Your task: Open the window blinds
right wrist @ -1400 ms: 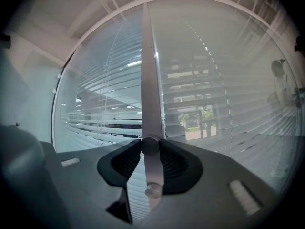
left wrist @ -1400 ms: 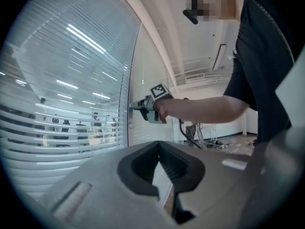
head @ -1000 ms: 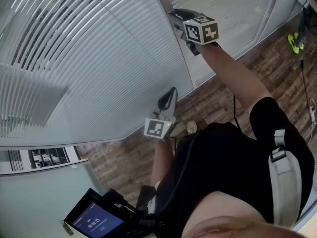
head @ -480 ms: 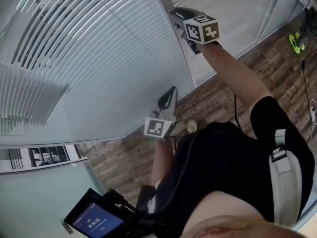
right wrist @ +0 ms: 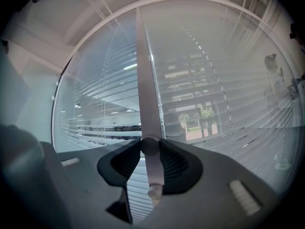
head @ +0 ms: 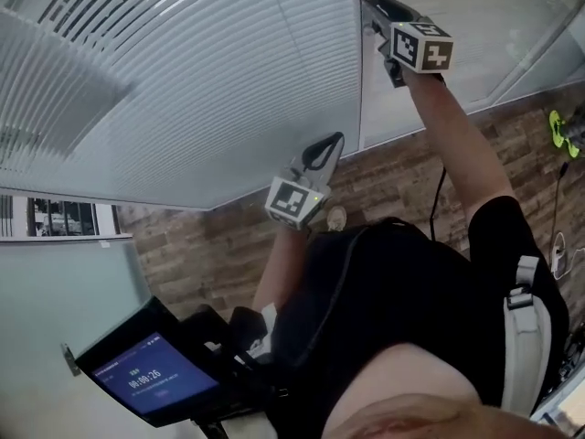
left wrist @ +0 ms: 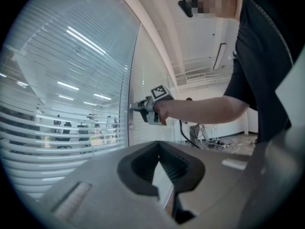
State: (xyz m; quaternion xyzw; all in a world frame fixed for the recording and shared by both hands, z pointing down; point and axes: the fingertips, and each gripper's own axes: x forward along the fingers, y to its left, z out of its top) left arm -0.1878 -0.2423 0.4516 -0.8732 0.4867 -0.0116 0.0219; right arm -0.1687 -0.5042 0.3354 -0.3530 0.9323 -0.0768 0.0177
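Note:
White slatted blinds point(head: 183, 90) hang behind glass on both sides of a grey window post point(head: 358, 62). On that post a small round knob point(right wrist: 150, 146) sticks out, and my right gripper point(right wrist: 150, 149) is shut on it, one pad on each side. The head view has the right gripper point(head: 379, 12) at the top, its tip against the post. My left gripper point(head: 331, 141) hangs lower, near the middle, away from the glass. Its jaws point(left wrist: 164, 173) look shut with nothing between them. From the left gripper view the right gripper point(left wrist: 136, 107) is pressed to the post.
A tablet with a lit screen point(head: 151, 378) sits at the lower left. Wood-plank floor point(head: 201, 245) runs below the windows. A frosted glass panel point(head: 64, 282) stands at the left. Something yellow-green point(head: 562, 131) lies on the floor at the right edge.
The head camera has swung, so the window and both grippers sit further right and up in the view. Neither gripper has moved against the window, and the right one stays on the knob.

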